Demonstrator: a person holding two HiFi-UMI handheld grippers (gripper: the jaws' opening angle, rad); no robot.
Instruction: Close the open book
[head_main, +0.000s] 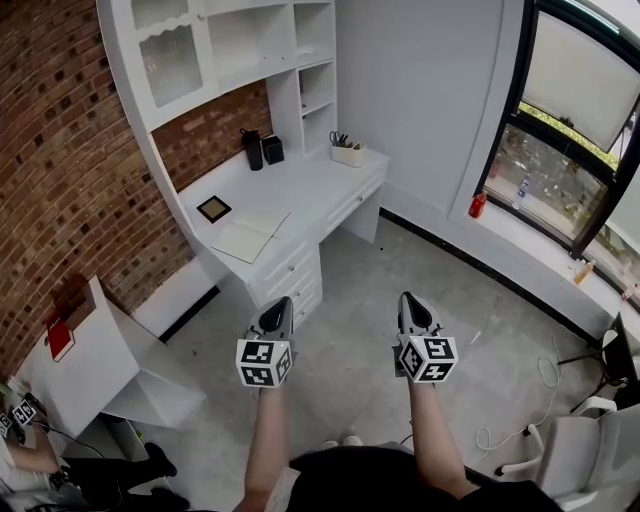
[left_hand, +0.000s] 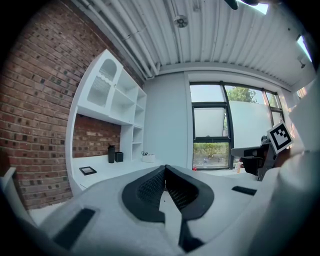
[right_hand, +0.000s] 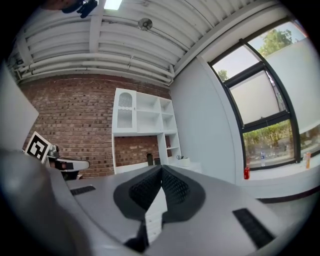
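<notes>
The left gripper (head_main: 281, 305) is held out level in front of the person, its jaws pressed together at the tips with nothing between them. The right gripper (head_main: 409, 299) beside it is the same, closed and empty. Both hang over the floor. Ahead and to the left stands the white desk (head_main: 330, 185), well apart from them. The book (head_main: 245, 238) lies open and flat near the desk's front edge, with a small dark picture frame (head_main: 213, 209) just beyond it. As I see it, the job now is closing in on the desk. Doing that well means coming square to the book and parting one pair of jaws on the way. That lets a tip slip under a cover's edge rather than shove the book.
</notes>
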